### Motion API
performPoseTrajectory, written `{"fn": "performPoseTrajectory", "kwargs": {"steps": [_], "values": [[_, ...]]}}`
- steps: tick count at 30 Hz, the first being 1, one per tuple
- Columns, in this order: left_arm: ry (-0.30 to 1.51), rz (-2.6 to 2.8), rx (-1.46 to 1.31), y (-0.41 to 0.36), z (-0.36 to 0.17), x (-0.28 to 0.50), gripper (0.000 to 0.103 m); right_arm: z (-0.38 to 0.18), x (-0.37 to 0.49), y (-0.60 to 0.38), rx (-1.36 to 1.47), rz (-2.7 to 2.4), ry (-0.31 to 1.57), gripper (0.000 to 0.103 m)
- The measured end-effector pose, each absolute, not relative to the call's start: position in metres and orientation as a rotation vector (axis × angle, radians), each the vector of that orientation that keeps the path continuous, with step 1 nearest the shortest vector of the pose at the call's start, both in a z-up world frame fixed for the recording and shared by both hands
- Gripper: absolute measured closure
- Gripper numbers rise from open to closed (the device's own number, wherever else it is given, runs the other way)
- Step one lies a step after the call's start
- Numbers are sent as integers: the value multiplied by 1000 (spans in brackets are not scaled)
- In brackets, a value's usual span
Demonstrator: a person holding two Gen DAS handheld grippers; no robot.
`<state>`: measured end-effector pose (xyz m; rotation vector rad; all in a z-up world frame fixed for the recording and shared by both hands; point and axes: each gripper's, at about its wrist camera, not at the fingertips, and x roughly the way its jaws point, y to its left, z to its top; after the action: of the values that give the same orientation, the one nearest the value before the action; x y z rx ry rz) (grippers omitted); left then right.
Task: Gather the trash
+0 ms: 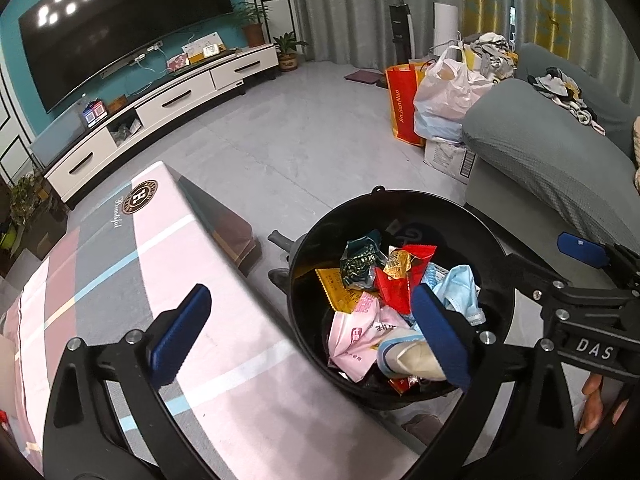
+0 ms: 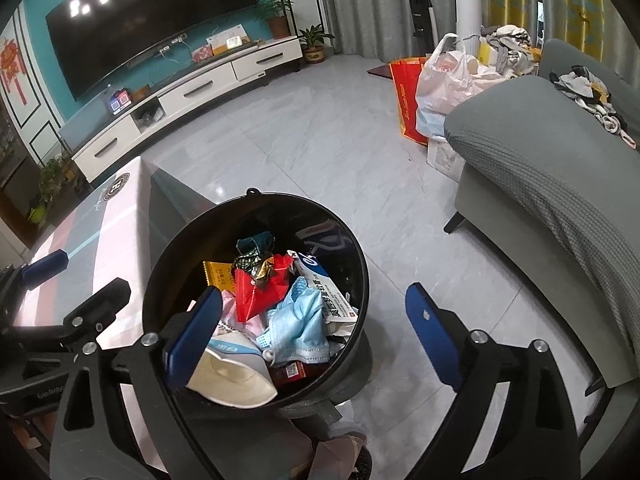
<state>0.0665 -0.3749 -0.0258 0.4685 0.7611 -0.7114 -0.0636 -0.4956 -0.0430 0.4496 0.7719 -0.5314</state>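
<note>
Living rm, grey tiled floor; TV on teal wall, white low cabinet beneath, grey sofa at right, shopping bags heaped beside sofa arm.

Item 1: table w/ pink-grey cloth, at left, just beside bin.

Item 2: black round bin, set on floor btwn table & sofa. Contents seen from above: red wrapper, blue face mask, yellow packet, green foil wrapper, pink pack, white cup-shaped mask, white-blue box w/ print. All trash is lodged inside bin.

Item 3: left gripper, blue pads, jaws spread wide, nothing held; one pad is seen over table cloth, other over bin contents. Contact w/ trash cannot be told.

Item 4: right gripper, jaws spread wide, nothing held; one pad is seen over bin's near rim, other over bare floor. A hand is partly seen behind it in left wrist view.
</note>
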Motion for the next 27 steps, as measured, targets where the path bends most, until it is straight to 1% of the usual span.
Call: {"fn": "performPoseTrajectory", "kwargs": {"steps": [3, 15, 27], "values": [[753, -692, 450, -364, -18, 63, 3, -35, -71, -491, 447, -530, 750, 3], [714, -653, 398, -305, 36, 24, 3, 8, -107, -452, 378, -481, 718, 3], [693, -575, 355, -257, 78, -20, 3, 51, -150, -403, 281, -458, 662, 3]]}}
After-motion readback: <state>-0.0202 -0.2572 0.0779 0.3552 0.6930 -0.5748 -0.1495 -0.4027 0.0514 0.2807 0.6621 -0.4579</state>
